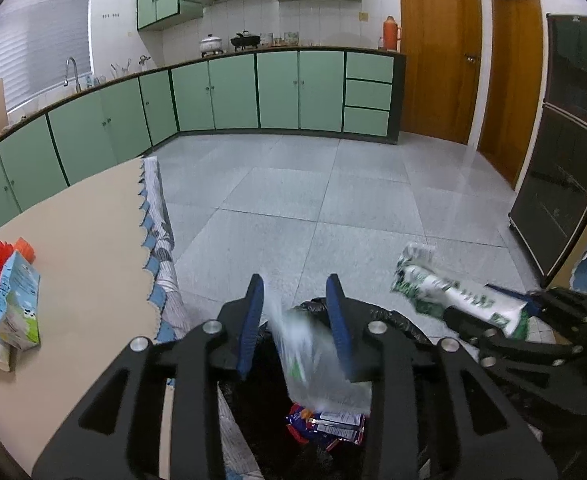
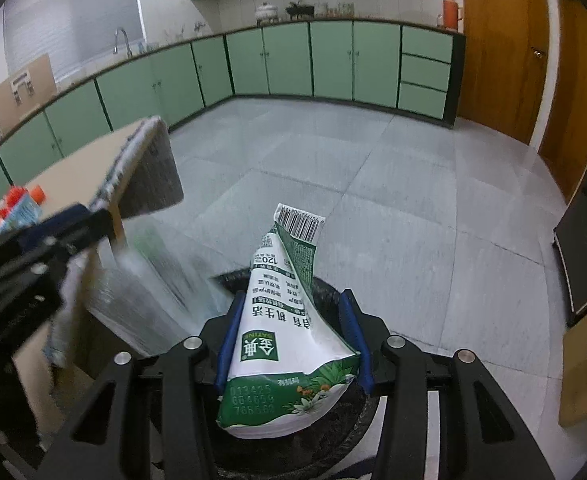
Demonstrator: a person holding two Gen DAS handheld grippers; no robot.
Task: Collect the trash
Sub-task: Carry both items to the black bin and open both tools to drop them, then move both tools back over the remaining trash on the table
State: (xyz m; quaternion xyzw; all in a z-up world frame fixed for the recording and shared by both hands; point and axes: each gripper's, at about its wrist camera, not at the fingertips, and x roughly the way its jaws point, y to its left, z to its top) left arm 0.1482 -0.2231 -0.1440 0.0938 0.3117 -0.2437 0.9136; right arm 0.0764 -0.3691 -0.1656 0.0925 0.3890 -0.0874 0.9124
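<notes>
The table (image 1: 85, 240) stands to the left, with the bin bag (image 1: 393, 316) just beside its edge, on the floor (image 1: 313, 200). On the table's near left corner, cartons (image 1: 13, 312) lie in a heap. Inside the bag lies a wrapper (image 1: 329, 426). Above the bag's mouth a blurred packet (image 1: 313, 356), loose as far as I can tell, sits between the left gripper's (image 1: 295, 308) fingers. To the right, the right gripper (image 2: 291, 336) holds a carton (image 2: 289, 340) over the bag. Cabinets (image 1: 277, 92) line the far wall.
</notes>
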